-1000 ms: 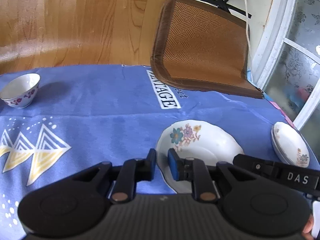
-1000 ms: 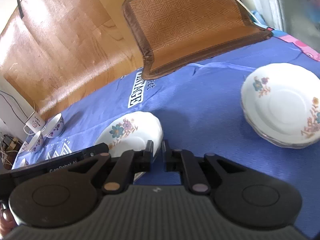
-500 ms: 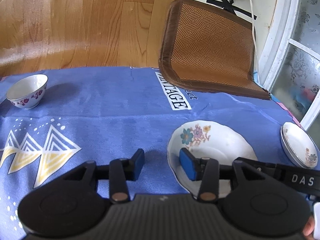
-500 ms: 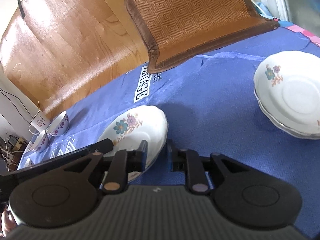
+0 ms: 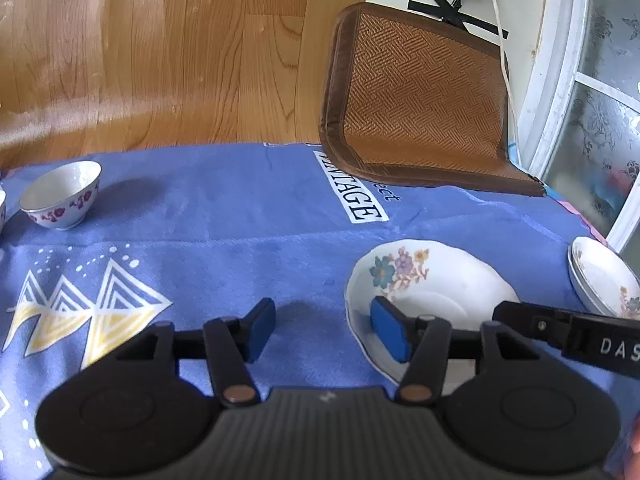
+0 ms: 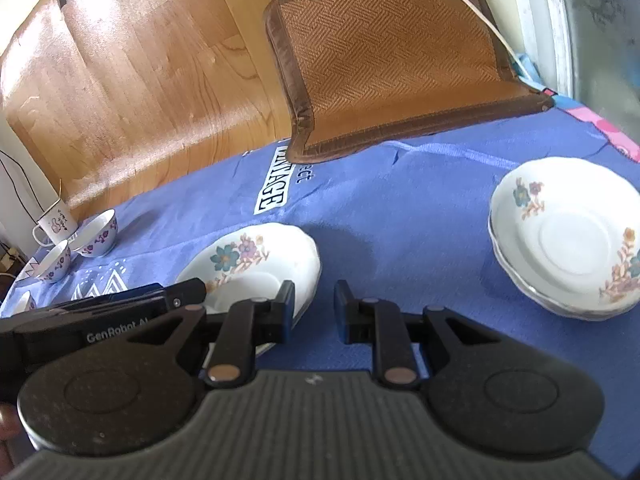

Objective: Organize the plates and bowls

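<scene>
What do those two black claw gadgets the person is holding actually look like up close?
Both are matte black plastic. Each has a ribbed grey-black body with two round discs, and two jointed fingers pinned with copper-coloured rivets. The left gripper has blue pads on its fingers; the right gripper has black ones. White lettering runs along their sides: "GenRobot" on the left one, "DAS" on the right. No cables or sleeves show.

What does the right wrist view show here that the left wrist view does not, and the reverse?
Only the right wrist view shows the white mug beyond the bowls, and the plate stack in full. Only the left wrist view shows the frosted window panes and black tape cross. Both show the single floral plate between the tools, the blue cloth, the woven chair seat and a small bowl.
</scene>
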{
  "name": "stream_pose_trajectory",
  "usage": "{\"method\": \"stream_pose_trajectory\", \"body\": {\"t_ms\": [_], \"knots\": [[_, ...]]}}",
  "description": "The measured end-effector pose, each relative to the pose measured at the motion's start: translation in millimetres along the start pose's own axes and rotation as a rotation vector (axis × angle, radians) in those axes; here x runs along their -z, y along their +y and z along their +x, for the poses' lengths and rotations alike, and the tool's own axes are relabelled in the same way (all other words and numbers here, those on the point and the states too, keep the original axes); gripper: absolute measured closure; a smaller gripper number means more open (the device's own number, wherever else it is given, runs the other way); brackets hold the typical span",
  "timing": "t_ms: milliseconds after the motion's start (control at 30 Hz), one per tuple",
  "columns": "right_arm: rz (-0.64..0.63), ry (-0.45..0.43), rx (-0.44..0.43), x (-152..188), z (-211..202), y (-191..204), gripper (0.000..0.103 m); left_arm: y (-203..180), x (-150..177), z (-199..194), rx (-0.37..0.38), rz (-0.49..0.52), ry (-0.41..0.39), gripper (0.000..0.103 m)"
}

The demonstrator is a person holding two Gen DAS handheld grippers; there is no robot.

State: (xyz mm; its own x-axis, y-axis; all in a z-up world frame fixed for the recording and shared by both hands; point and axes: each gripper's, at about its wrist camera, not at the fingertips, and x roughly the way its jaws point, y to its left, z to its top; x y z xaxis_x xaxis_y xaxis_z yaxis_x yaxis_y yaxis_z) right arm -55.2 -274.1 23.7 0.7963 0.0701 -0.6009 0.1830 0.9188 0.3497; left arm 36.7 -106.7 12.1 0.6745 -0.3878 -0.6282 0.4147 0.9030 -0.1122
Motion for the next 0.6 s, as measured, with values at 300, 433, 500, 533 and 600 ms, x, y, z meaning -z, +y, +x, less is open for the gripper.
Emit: {"method": "stream_pose_trajectory", "body": {"t_ms": [300,433,500,533,600], "knots": [[-0.046,-0.002,-0.01,1.1,2.0,9.5,0.075,-2.8,1.3,-7.6,0.035,0.008,-0.018,0.047],[-0.028,0.021,-0.016,2.6,7.8,5.2,0.079,-1.8,1.0,-2.6,0.06,-0.007,0.011,0.057],[-0.061,0.009,0.007,2.9,6.2,11.4,0.085,0.4,1.4,-1.4,0.082,-0.024,0.016,0.082],[-0.074,0.001,0.014,2.8,5.2,14.6,0.085,1.1,0.5,-2.1,0.111,-0.033,0.022,0.086],[-0.099,-0.017,0.026,3.1,3.7,18.3,0.086,1.8,-2.1,-4.1,0.103,-0.057,0.041,0.086]]}}
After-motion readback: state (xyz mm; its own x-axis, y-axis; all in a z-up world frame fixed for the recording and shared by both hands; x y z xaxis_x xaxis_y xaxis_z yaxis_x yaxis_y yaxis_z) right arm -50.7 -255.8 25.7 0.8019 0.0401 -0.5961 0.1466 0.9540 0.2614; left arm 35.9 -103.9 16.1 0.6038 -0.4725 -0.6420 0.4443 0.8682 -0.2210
